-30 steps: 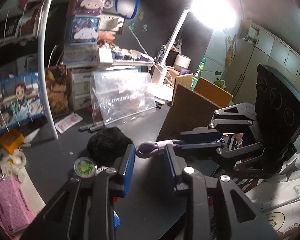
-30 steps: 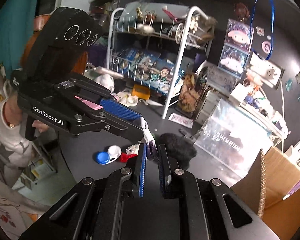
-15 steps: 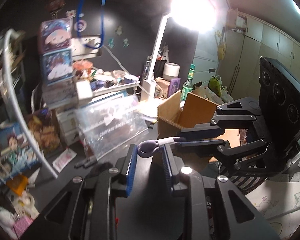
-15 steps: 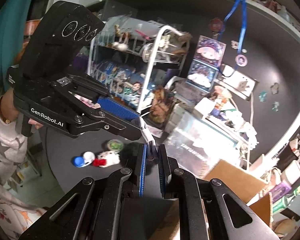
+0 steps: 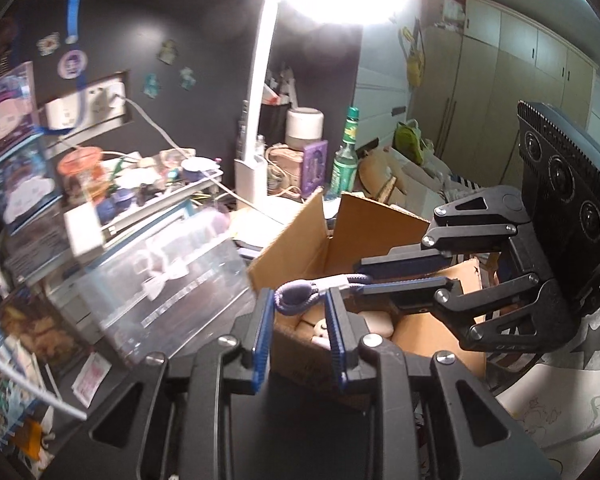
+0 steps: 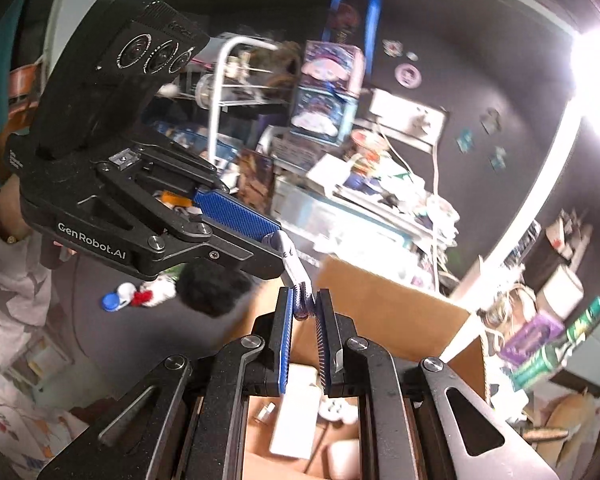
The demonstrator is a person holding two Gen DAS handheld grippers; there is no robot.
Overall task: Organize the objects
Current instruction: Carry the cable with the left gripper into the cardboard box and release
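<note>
A purple braided cable (image 5: 300,294) is stretched between my two grippers. My left gripper (image 5: 298,300) is shut on its coiled end. My right gripper (image 6: 305,304) is shut on the other end, which also shows in the right wrist view (image 6: 300,300). Both hold it above an open cardboard box (image 5: 364,224). The box (image 6: 388,304) holds white items (image 6: 296,412). The right gripper appears in the left wrist view (image 5: 404,276), and the left gripper in the right wrist view (image 6: 278,246).
A clear plastic case (image 5: 160,276) stands left of the box. A white desk lamp (image 5: 256,136) and a green bottle (image 5: 346,156) stand behind it. A black fluffy ball (image 6: 212,284) and small toys (image 6: 136,296) lie on the dark desk. A wire rack (image 6: 220,92) stands at the back.
Both grippers have carried the cable up and to the right, from above the fluffy ball on the desk to above the open cardboard box.
</note>
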